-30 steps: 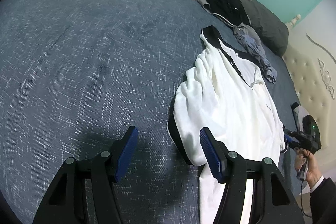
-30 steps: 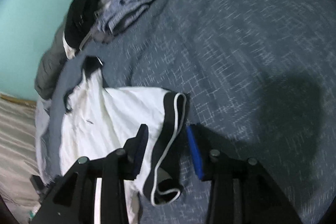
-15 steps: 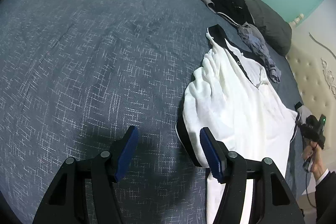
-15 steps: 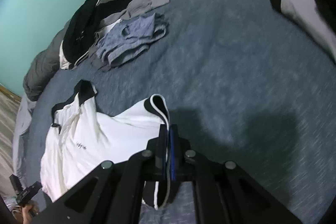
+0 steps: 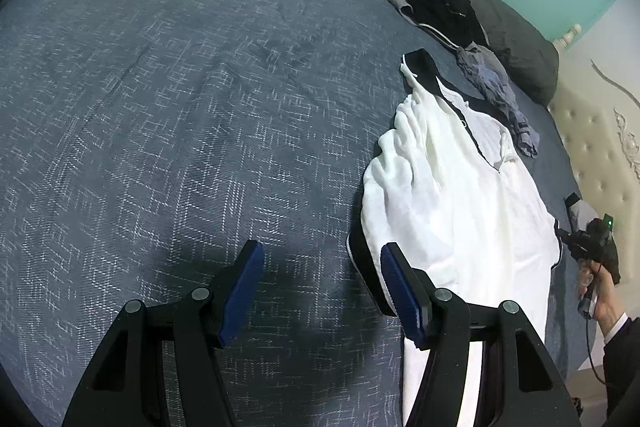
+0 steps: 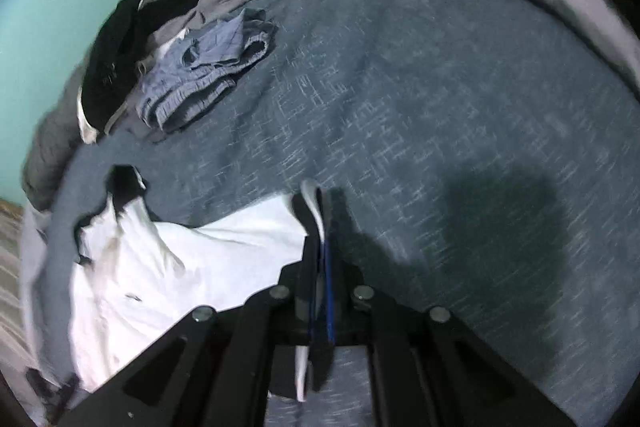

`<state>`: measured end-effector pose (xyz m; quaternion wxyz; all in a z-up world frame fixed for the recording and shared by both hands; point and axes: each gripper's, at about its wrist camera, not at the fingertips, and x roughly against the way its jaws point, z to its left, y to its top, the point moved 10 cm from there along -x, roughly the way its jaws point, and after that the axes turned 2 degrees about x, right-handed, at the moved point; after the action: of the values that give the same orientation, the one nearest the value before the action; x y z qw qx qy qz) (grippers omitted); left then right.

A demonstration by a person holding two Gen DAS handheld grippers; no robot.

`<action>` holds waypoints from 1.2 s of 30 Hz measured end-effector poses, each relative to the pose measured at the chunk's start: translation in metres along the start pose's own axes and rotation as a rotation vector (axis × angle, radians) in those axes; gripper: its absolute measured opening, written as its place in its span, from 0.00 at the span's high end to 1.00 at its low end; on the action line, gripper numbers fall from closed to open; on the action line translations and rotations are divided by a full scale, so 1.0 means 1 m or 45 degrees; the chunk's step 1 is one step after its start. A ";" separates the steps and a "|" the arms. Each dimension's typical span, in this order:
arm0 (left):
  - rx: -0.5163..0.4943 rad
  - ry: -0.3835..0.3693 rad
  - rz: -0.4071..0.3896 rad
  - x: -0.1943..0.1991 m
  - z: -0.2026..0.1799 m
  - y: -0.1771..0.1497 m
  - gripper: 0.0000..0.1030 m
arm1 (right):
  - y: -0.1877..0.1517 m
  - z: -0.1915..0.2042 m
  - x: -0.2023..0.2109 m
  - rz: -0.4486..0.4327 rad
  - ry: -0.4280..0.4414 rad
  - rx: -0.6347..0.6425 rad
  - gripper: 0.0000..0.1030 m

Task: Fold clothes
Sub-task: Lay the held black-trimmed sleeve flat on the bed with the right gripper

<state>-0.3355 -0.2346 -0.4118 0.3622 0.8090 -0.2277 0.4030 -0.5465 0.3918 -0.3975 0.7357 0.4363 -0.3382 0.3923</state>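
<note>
Blue bedspread (image 5: pixel 160 107): your work surface; it fills the left and middle of the left wrist view.
Left gripper (image 5: pixel 320 283): you hold it wide apart, low over the bedspread, nothing between the pads; its right pad sits just beside the black-trimmed sleeve cuff (image 5: pixel 362 259).
White shirt (image 5: pixel 460 195): it lies long and rumpled right of centre, collar at the far end, hem near you.
Right gripper (image 6: pixel 322 255): a second ago it stood apart around the black-and-white cuff; now you have it clamped on that trim, with the cloth pulled taut and rising toward it.
Meaning: you have one sleeve secured, so my guess is a sleeve fold or a spreading pull comes next; the body is not flat, so watch for bunching.
Clothes pile (image 6: pixel 188 83): black, grey and blue pieces lie at the far side, well apart from the shirt.
Right hand (image 5: pixel 600 291): it shows at the right edge, gripping the tool.
</note>
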 end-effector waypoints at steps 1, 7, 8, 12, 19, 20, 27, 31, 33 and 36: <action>0.000 -0.002 0.000 0.000 0.000 0.000 0.37 | -0.002 -0.002 0.003 -0.007 0.012 -0.013 0.58; 0.000 -0.014 -0.001 0.001 -0.002 -0.003 0.37 | -0.048 0.006 0.018 0.083 0.187 -0.040 0.52; 0.000 -0.016 -0.001 0.001 -0.002 -0.004 0.37 | -0.057 0.008 0.020 0.102 0.208 -0.037 0.52; -0.003 -0.032 -0.006 0.005 -0.010 -0.005 0.37 | -0.079 0.018 0.017 0.156 0.233 -0.011 0.66; -0.018 -0.040 -0.021 0.013 -0.016 -0.002 0.37 | -0.078 0.020 0.016 0.123 0.181 0.030 0.99; -0.017 -0.039 -0.022 0.014 -0.015 -0.002 0.37 | -0.075 0.019 0.019 0.115 0.156 0.052 0.99; -0.007 -0.037 -0.026 0.016 -0.011 0.000 0.37 | -0.055 -0.013 0.037 0.075 0.036 0.038 1.00; -0.002 -0.037 -0.027 0.016 -0.010 0.000 0.37 | -0.057 -0.024 0.039 0.082 0.042 0.001 1.00; 0.001 -0.038 -0.027 0.016 -0.010 0.000 0.37 | -0.061 -0.007 0.039 0.100 0.201 -0.012 1.00; 0.004 -0.039 -0.026 0.015 -0.011 -0.001 0.37 | -0.068 0.014 0.035 0.116 0.262 0.032 0.92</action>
<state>-0.3312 -0.2270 -0.3952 0.3618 0.8179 -0.2243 0.3872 -0.4730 0.3679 -0.3881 0.7426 0.3871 -0.2754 0.4721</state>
